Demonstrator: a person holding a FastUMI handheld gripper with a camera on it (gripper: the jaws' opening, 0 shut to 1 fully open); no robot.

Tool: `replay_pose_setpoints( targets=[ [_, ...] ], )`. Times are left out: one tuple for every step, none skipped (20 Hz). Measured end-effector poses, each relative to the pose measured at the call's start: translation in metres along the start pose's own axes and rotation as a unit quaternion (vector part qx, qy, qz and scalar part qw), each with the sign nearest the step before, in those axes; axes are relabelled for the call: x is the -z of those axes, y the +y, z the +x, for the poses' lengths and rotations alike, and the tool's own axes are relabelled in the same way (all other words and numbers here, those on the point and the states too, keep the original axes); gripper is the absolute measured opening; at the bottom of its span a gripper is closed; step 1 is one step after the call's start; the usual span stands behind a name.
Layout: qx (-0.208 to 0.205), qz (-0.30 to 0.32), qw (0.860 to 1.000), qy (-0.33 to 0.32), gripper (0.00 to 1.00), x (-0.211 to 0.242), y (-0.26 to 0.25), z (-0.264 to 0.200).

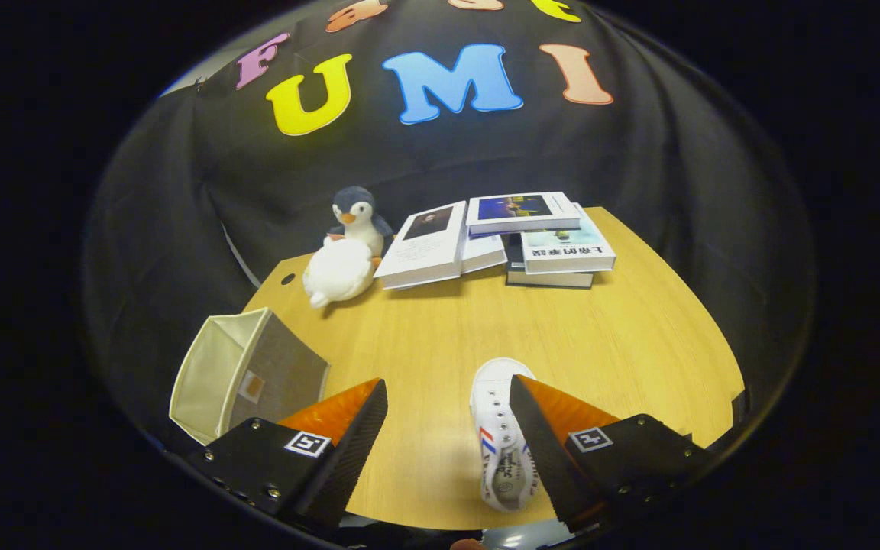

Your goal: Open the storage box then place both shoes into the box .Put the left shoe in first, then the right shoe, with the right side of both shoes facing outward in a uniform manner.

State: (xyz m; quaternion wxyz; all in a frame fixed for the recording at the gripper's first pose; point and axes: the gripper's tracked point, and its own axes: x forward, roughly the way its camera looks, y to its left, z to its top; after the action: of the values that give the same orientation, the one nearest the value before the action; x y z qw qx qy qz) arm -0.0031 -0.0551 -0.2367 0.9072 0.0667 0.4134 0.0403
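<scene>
A white canvas shoe with red and blue stripes lies on the wooden table, its toe pointing away from me. It rests just inside my right finger, partly hidden behind it. My gripper is open above the table, with bare wood between the fingers. The beige fabric storage box stands to the left of my left finger, its opening facing up and leftward at the table's edge. Its inside is cream, and what it holds is hidden from here.
A plush penguin sits at the far left of the table behind a white plush toy. A pile of books lies at the far middle. The table's rounded edge curves close on the right.
</scene>
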Motion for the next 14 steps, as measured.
replay_pose_setpoints(
  targets=[
    [0.007, -0.001, 1.000, 0.005, 0.98, 0.005, -0.011, 0.004],
    [0.012, -0.001, 1.000, 0.010, 0.98, 0.009, -0.021, 0.007],
    [0.015, -0.001, 1.000, 0.016, 0.98, 0.015, -0.029, 0.010],
    [0.020, -0.001, 1.000, 0.024, 0.98, 0.020, -0.038, 0.013],
    [0.023, -0.002, 0.999, 0.031, 0.98, 0.025, -0.045, 0.016],
    [0.027, -0.004, 0.999, 0.040, 0.98, 0.032, -0.052, 0.021],
    [0.030, -0.005, 0.998, 0.049, 0.98, 0.038, -0.059, 0.026],
    [0.031, -0.006, 0.998, 0.057, 0.98, 0.043, -0.064, 0.030],
    [0.032, -0.007, 0.997, 0.066, 0.98, 0.050, -0.070, 0.034],
    [0.033, -0.007, 0.997, 0.074, 0.98, 0.057, -0.073, 0.037],
    [0.034, -0.010, 0.996, 0.085, 0.98, 0.064, -0.077, 0.040],
    [0.035, -0.013, 0.995, 0.096, 0.98, 0.071, -0.081, 0.044],
    [0.037, -0.017, 0.993, 0.108, 0.98, 0.078, -0.084, 0.047],
    [0.036, -0.021, 0.992, 0.118, 0.98, 0.085, -0.086, 0.050]
  ],
)
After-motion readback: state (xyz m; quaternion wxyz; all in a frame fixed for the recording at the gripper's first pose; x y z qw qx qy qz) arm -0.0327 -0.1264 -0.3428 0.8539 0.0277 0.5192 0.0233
